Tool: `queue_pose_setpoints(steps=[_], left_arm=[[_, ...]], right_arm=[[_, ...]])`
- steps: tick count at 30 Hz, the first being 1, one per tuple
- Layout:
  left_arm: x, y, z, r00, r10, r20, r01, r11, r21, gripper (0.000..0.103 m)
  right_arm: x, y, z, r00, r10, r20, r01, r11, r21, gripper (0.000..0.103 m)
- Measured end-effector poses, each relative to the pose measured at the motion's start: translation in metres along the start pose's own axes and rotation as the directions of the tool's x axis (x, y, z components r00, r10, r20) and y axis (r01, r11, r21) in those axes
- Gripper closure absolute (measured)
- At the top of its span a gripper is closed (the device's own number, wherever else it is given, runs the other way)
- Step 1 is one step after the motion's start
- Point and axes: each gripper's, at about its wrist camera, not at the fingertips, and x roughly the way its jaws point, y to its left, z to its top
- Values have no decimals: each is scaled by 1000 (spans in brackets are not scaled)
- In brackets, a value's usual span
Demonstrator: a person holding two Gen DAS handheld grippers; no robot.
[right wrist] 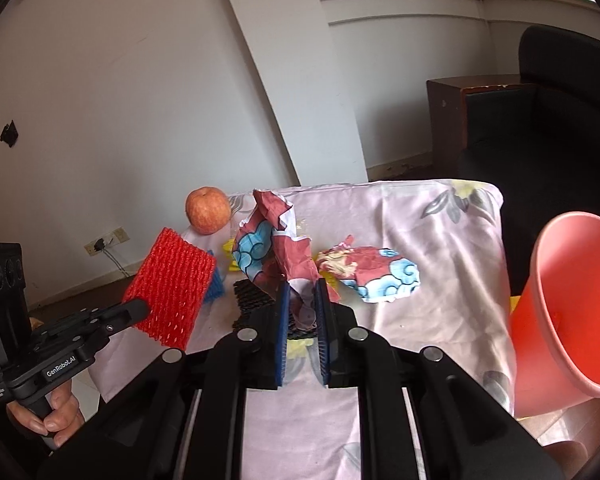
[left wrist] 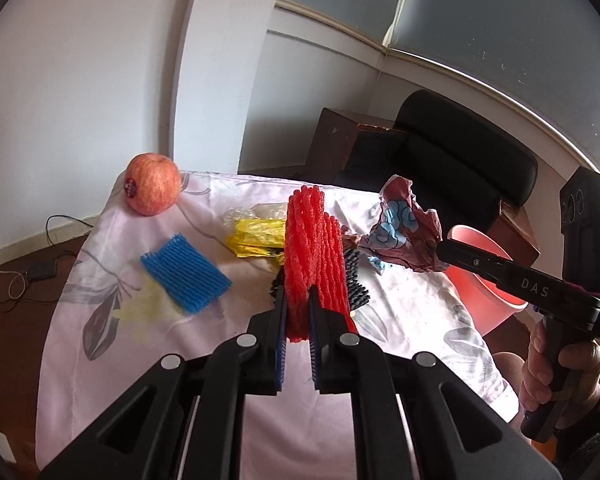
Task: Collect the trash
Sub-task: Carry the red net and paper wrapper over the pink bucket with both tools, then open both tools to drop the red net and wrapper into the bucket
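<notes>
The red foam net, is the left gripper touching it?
Touching. The left wrist view shows the left gripper with both jaws pressed against the red foam net.

Ahead of my right tongs [right wrist: 302,300] a second crumpled wrapper [right wrist: 370,274] lies in the way; the cloth [right wrist: 440,240] beyond and right of it lies bare up to the pink bin [right wrist: 560,312]. Ahead-left of my left tongs [left wrist: 298,300], the blue foam net [left wrist: 184,276] and apple [left wrist: 153,189] stand well apart.
</notes>
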Motion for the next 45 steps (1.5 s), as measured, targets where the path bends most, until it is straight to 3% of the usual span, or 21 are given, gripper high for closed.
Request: queue_pose_setpoints(steps=[9, 20, 30, 45], left_arm=[[25, -57, 14, 996, -91, -15, 92, 989, 115, 94], [65, -135, 28, 970, -231, -68, 240, 954, 181, 94], [98, -203, 35, 955, -272, -114, 293, 919, 263, 94], [160, -262, 23, 940, -250, -231, 311, 906, 285, 94]], right_arm=[[-31, -49, -7, 992, -119, 47, 115, 989, 89, 90], [-72, -114, -22, 958, -275, 81, 252, 942, 223, 90], [-97, -164, -42, 910, -406, 82, 359, 873, 331, 90], [-102, -209, -69, 884, -467, 35, 409, 806, 427, 90]])
